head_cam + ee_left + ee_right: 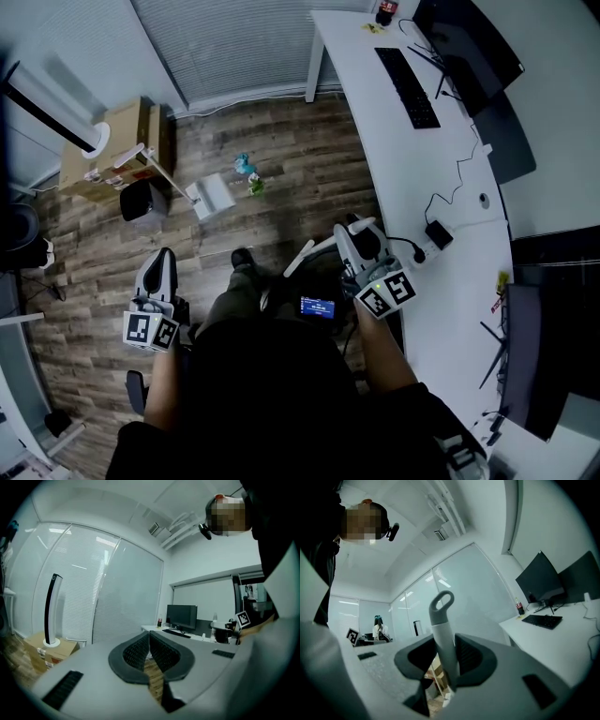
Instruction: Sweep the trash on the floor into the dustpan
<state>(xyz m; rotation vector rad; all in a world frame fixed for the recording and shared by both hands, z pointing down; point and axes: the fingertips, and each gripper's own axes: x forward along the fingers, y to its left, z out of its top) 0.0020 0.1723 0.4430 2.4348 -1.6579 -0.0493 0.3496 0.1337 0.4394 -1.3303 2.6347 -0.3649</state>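
Right tool [445,644]: clamped on the broom handle [442,625], with a dark pad pressing each side of the grey shaft.
Grip point: high on the shaft, just under the looped end [442,593]. I judge this lets the broom's weight hang below my hand so it can swing low.
Broom axis: upright across the jaws and tilted slightly, loop up. In the head view the pale shaft slants from this tool down and left toward my shoe.
Brush end: hidden. Only a pale scrap shows beneath the jaws.
Left tool [149,637]: pressed shut with nothing between its ribbed pads, pointing level at my left side.
Why it is empty: the dustpan [212,195] sits on the floor [300,169], so I judge this hand is spare until the pan needs steadying. It would have to open first.
Dustpan: well ahead of both tools. A thin stem seems to lean up and left from it toward the cardboard box [127,131].
Dustpan mouth: it seems to face right, toward the trash, but I cannot be sure.
Trash [247,171]: teal and green scraps on the wood planks just right of the dustpan, none inside it.
Reach: the trash lies between the pan and the curved white table [361,103], so I expect a leftward stroke. The sweep has not begun.
Risk: the table leg stands close behind the trash, so a wide stroke could clip it.
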